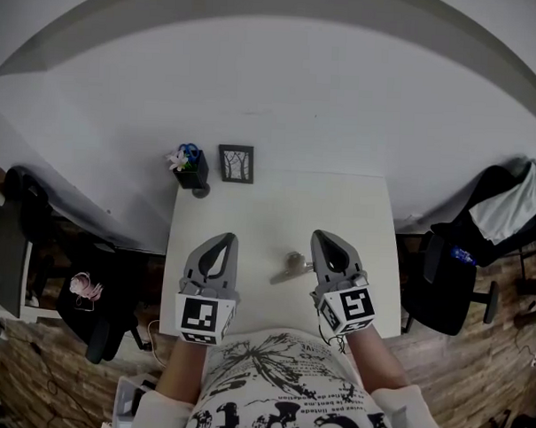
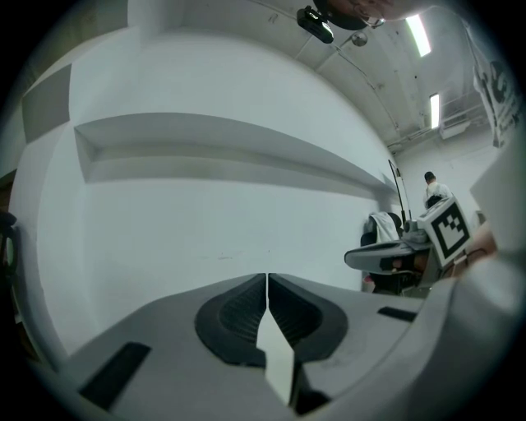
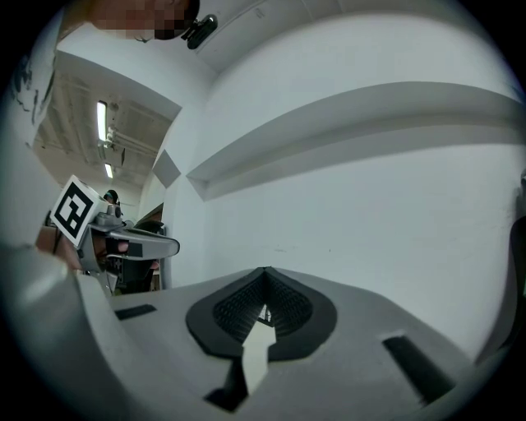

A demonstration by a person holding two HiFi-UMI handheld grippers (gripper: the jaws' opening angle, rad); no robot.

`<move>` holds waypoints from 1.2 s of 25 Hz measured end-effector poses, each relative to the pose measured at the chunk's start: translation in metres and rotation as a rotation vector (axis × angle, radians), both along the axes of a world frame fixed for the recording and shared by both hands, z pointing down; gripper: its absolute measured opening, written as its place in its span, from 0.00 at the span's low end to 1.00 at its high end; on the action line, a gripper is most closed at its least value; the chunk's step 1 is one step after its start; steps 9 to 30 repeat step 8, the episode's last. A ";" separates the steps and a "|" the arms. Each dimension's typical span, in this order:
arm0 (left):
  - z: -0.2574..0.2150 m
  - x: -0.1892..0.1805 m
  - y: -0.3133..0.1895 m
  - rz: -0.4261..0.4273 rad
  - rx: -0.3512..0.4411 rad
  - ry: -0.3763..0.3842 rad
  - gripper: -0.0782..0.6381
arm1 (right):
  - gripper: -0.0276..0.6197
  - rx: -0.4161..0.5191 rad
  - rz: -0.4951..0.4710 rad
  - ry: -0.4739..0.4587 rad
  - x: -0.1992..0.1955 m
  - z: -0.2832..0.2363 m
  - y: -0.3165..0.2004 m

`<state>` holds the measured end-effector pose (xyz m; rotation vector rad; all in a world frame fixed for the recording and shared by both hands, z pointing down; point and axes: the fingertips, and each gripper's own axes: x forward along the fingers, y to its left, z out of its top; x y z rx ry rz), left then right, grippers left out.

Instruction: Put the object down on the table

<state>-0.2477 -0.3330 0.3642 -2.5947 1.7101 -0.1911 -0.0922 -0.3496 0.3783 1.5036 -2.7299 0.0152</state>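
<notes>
A small grey metallic object [image 1: 291,264] lies on the white table [image 1: 277,209], between my two grippers and just left of the right one. My left gripper [image 1: 222,240] hovers over the table's front left part, jaws shut and empty. My right gripper [image 1: 325,238] is over the front right part, jaws shut with nothing in them. In the left gripper view the left gripper [image 2: 267,284] is closed and points at a bare white wall. The right gripper [image 3: 265,279] in its own view is also closed and faces the same wall.
A small framed picture [image 1: 236,163] and a dark pot with flowers [image 1: 189,167] stand at the table's back left edge. A black chair [image 1: 96,299] is left of the table, and another chair with a jacket [image 1: 489,236] is on the right. The person's torso is at the front edge.
</notes>
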 end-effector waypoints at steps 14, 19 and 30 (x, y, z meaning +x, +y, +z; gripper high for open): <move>0.001 0.001 -0.003 0.006 -0.005 0.012 0.13 | 0.03 -0.027 0.003 -0.012 -0.001 0.007 -0.004; 0.001 0.001 -0.003 0.006 -0.005 0.012 0.13 | 0.03 -0.027 0.003 -0.012 -0.001 0.007 -0.004; 0.001 0.001 -0.003 0.006 -0.005 0.012 0.13 | 0.03 -0.027 0.003 -0.012 -0.001 0.007 -0.004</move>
